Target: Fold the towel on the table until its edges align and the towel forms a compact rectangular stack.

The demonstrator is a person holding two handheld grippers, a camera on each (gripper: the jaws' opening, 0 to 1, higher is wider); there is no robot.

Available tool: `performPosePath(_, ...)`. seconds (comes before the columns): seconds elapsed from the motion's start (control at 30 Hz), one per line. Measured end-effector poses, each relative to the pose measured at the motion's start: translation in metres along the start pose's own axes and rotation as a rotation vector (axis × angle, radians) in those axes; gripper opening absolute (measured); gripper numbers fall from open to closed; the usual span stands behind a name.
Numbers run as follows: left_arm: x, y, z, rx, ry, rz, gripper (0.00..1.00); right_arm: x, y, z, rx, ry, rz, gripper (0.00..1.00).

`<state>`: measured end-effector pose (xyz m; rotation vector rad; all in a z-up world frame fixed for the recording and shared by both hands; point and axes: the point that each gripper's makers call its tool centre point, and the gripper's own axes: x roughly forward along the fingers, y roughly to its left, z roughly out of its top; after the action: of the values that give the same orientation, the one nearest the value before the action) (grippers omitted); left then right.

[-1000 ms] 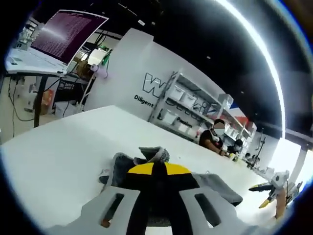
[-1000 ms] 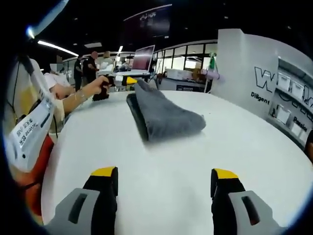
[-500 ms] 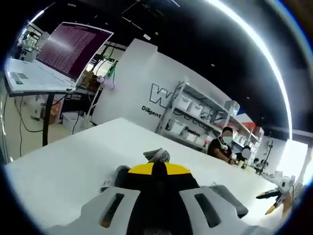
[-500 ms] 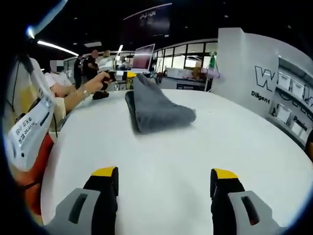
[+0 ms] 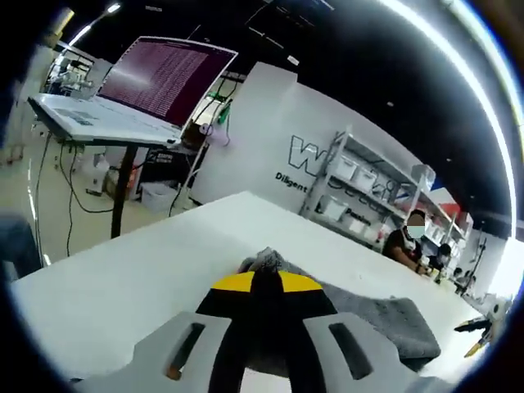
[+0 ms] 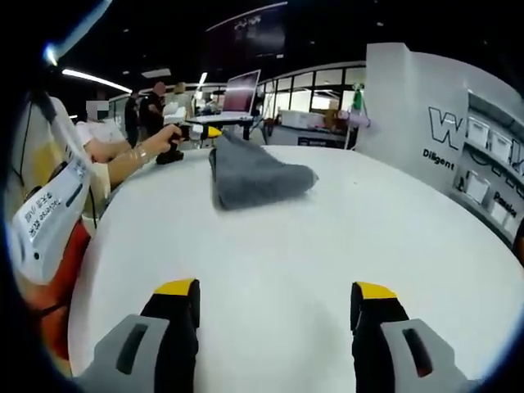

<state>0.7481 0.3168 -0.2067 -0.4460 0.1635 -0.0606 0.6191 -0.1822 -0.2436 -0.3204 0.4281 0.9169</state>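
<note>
A grey towel [image 6: 250, 174] lies folded on the white table [image 6: 327, 246], far ahead in the right gripper view. My left gripper [image 6: 205, 132] shows there at the towel's far corner, held in a person's hand, and is shut on that corner. In the left gripper view my left gripper [image 5: 265, 283] has its yellow-tipped jaws closed together on a bunched corner of the towel [image 5: 377, 315], which trails off to the right. My right gripper [image 6: 274, 301] is open above bare table, well short of the towel.
A person's arm [image 6: 131, 155] and sleeve reach in from the left. A laptop on a stand [image 5: 155, 82] is beyond the table edge. Shelves with bins [image 5: 360, 184] and seated people [image 5: 405, 241] are far behind. The table [image 5: 123, 278] has a rounded edge.
The left gripper has drawn the towel corner away from the right gripper; the towel now looks smaller and farther in the right gripper view. The right gripper stayed open in place.
</note>
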Motion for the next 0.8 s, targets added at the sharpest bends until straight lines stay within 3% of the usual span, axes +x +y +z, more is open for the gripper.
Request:
performPosePath(0.17,-0.002,0.013,-0.002,-0.013,-0.005,0.041,0.08,0.001,0.001,0.0,-0.001,0.001,0.003,0.75)
performPosePath(0.5,-0.003,0.003,-0.006,-0.037,0.005,0.015,0.17,0.001,0.001,0.0,-0.002,0.005,0.002,0.75)
performPosePath(0.6,0.0,-0.001,-0.009,-0.04,0.027,0.002,0.26,0.0,0.0,0.0,-0.002,0.005,-0.001,0.75)
performPosePath(0.7,0.006,-0.003,-0.026,-0.044,0.104,0.002,0.33,0.0,0.001,-0.001,-0.001,0.006,0.001,0.75)
performPosePath(0.8,0.009,-0.006,-0.034,-0.033,0.129,-0.004,0.35,0.0,0.001,-0.001,-0.003,0.007,0.0,0.75)
